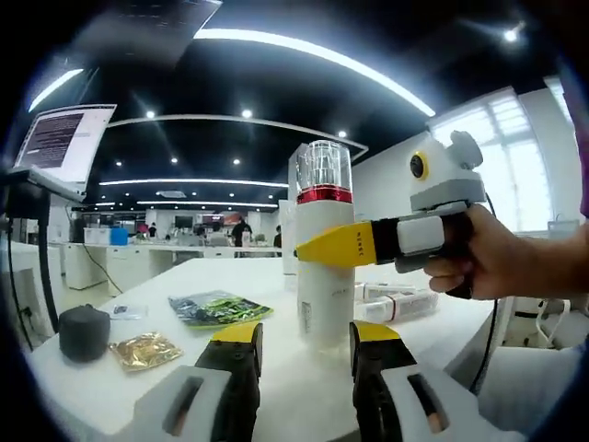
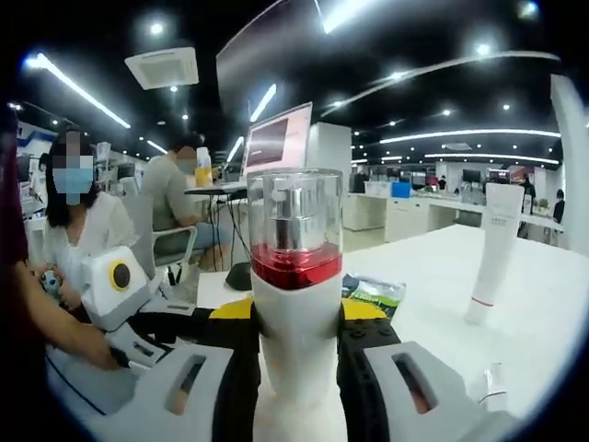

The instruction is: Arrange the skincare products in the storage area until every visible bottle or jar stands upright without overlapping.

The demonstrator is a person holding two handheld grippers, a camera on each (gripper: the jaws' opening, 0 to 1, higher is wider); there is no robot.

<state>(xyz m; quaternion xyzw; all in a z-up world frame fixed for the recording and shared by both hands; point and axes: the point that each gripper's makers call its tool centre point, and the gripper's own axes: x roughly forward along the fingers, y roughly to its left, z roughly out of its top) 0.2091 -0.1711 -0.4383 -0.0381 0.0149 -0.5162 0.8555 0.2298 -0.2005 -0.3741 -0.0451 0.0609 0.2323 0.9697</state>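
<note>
- Pump bottle (image 1: 325, 249): tall white cyl. body, red band, clear cap on top. Stands upright on the white table (image 1: 276, 276), just ahead of the left gripper (image 1: 306, 345).
- Right gripper (image 2: 296, 354) clamped on the pump bottle's body below the red band; yellow tips press both sides. In the left gripper view it comes in from the right, tip on the bottle at mid-height, a hand (image 1: 488, 258) holding it.
- Left gripper: jaws apart, nothing between them, bottle near but not touched.
- Handling, my guess: rigid plastic, smooth so prob. slippery; tall + narrow base = tips easily. Clear cap looks brittle and may pop off, so grip the white body, not the cap. Weight unknown; can't tell how full.
- White tube (image 2: 492, 253) stands cap-down further along the table, well apart. Soft tube likely, squeeze gently.
- Boxed items (image 1: 396, 302) lie flat behind the bottle; label not readable.
- Other stuff on table: green packet (image 1: 216, 308), gold packet (image 1: 145, 350), dark round object (image 1: 85, 331).
- Surface: smooth, white, flat; should let a bottle slide if nudged.
- Room: open office, ceiling lights, monitor (image 1: 64, 143), desks, people seated in background.
</note>
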